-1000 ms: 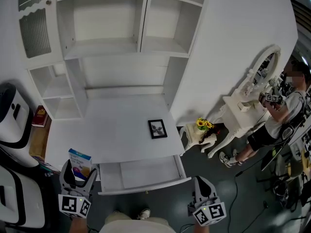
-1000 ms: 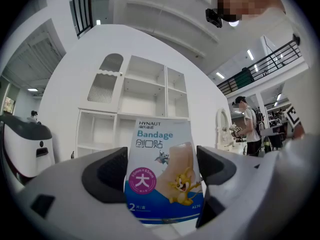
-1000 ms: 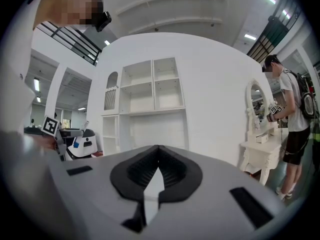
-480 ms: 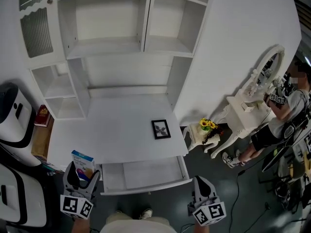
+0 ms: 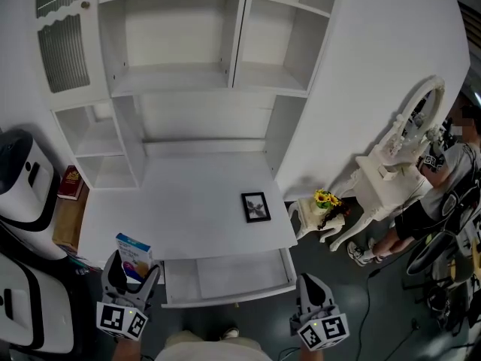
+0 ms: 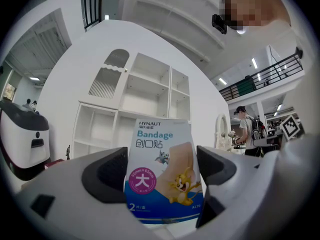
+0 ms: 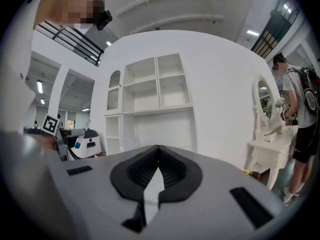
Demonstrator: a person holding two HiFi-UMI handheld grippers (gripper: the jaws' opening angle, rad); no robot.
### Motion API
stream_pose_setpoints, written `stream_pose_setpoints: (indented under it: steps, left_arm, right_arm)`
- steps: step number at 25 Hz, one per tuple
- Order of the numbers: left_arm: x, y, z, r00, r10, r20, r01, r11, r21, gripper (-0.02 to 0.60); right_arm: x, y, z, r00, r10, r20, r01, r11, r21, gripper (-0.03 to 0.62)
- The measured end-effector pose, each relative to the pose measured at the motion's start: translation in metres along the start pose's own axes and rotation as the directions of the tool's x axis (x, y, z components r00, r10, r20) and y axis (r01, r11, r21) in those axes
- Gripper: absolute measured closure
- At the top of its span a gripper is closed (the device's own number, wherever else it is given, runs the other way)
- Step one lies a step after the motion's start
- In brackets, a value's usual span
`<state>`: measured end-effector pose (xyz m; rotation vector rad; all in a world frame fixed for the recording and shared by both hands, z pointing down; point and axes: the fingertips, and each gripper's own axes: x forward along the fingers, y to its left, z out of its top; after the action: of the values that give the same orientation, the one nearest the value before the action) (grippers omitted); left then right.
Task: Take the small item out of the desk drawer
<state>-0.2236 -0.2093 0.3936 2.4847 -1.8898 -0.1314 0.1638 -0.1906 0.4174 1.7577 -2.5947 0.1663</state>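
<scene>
My left gripper (image 5: 131, 278) holds a blue-and-white bandage box (image 5: 133, 256) upright between its pads, below the desk's front left corner. In the left gripper view the bandage box (image 6: 162, 171) fills the gap between the two dark pads of the left gripper (image 6: 161, 176). The white desk drawer (image 5: 229, 277) stands pulled out and looks bare inside. My right gripper (image 5: 314, 295) hangs below the drawer's right end; in the right gripper view the right gripper (image 7: 158, 176) has its pads together with nothing between them.
A small black picture frame (image 5: 255, 207) lies on the white desk (image 5: 180, 209). White shelving (image 5: 203, 43) rises behind it. A white-and-black machine (image 5: 26, 186) and a red book (image 5: 71, 183) sit at left. A white dressing table (image 5: 391, 168), yellow flowers (image 5: 326, 198) and a person (image 5: 443, 194) are at right.
The view has shifted so the desk and drawer sit a little further right and lower. The left gripper with the box has stayed near the desk's front left corner. The right gripper has not moved.
</scene>
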Motion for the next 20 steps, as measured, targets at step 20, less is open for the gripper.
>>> stream_pose_setpoints:
  steps: [20]
  left_arm:
    - [0.012,0.006,0.005,1.000,0.004,0.009,-0.004,1.000,-0.001,0.143]
  right_arm:
    - [0.023,0.003,0.008,1.000,0.015,-0.004,-0.015,0.999,-0.036,0.585]
